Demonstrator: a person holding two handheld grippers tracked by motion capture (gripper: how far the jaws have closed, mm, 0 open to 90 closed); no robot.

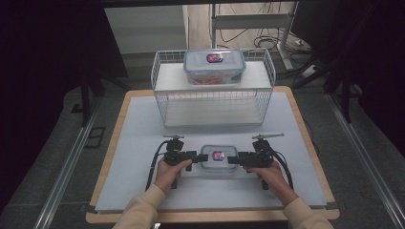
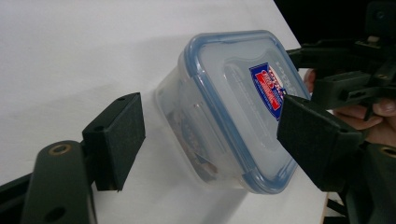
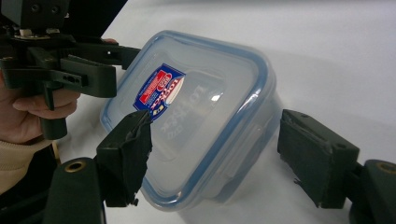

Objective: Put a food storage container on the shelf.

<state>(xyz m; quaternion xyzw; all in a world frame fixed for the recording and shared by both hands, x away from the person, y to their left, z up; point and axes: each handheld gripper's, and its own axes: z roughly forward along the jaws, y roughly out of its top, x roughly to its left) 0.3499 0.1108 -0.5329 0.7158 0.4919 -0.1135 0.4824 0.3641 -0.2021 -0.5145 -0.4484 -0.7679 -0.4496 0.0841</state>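
From the high view, the small clear plastic box with a blue-rimmed lid (image 1: pixel 218 157) sits low in the middle of the frame on the pale grey surface (image 1: pixel 143 138), left claw (image 1: pixel 204 157) and right claw (image 1: pixel 231 160) flanking its two ends. A bigger lidded box (image 1: pixel 214 66) already rests on top of the white wire rack (image 1: pixel 213 102) up centre, so I'd say this one has yet to be lifted. Left gripper view: jaws wide, the box between them, one pad (image 2: pixel 312 140) over the lid, no squeeze. Right gripper view: jaws spread too, straddling the box's end, not yet gripping.
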